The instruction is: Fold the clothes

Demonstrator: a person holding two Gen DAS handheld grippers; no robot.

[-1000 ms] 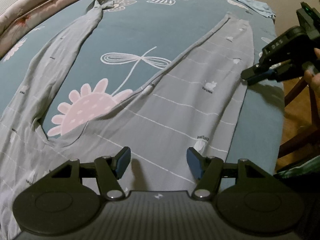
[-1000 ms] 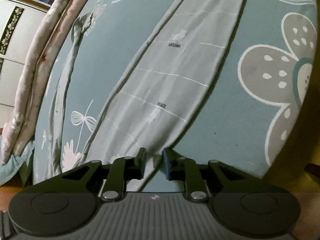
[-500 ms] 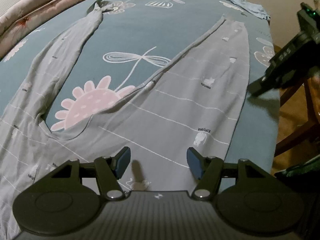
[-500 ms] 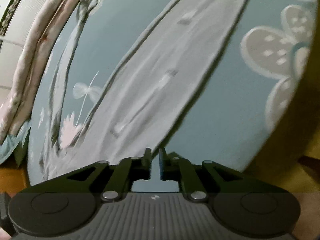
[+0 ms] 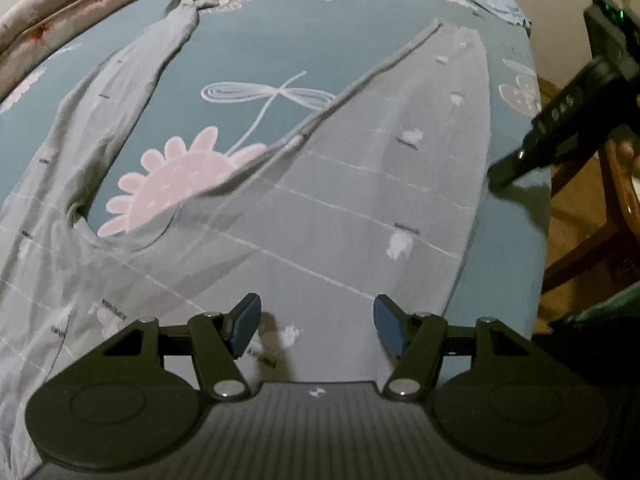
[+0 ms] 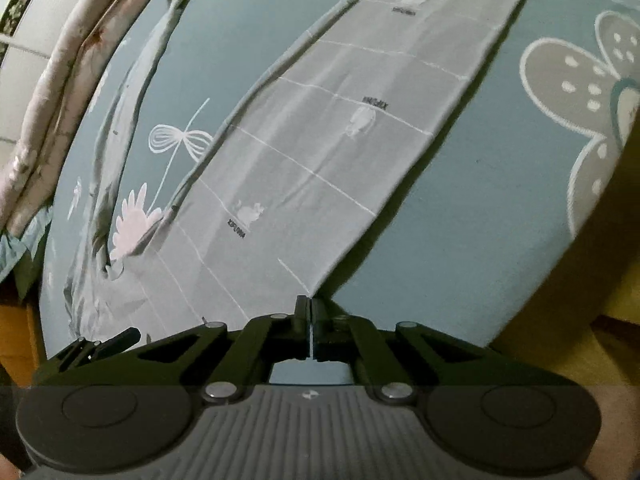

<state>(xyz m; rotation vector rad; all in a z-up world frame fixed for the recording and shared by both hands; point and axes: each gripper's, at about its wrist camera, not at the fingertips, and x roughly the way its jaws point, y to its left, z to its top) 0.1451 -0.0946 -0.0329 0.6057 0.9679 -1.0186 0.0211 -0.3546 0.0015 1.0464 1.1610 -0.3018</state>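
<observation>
Grey trousers (image 5: 328, 200) lay spread on the bed (image 5: 508, 240), legs splayed apart over the flowered sheet, the nearer leg (image 6: 320, 140) running close along the bed's edge. The left gripper (image 5: 316, 326) hovered above the seat of the trousers with its jaws spread and nothing between them. The right gripper (image 6: 310, 320) sat at that leg's outer edge, jaws pressed together; the hem's corner met them, though I could not tell for certain whether any cloth was caught. That was the risk, as I judged it: a thin bite on one layer could slip free when lifted, dropping the leg askew. Pulled too hard with the left jaws idle, the whole garment might drag toward the bed's edge, bunching at the crotch and spoiling the fold line.
</observation>
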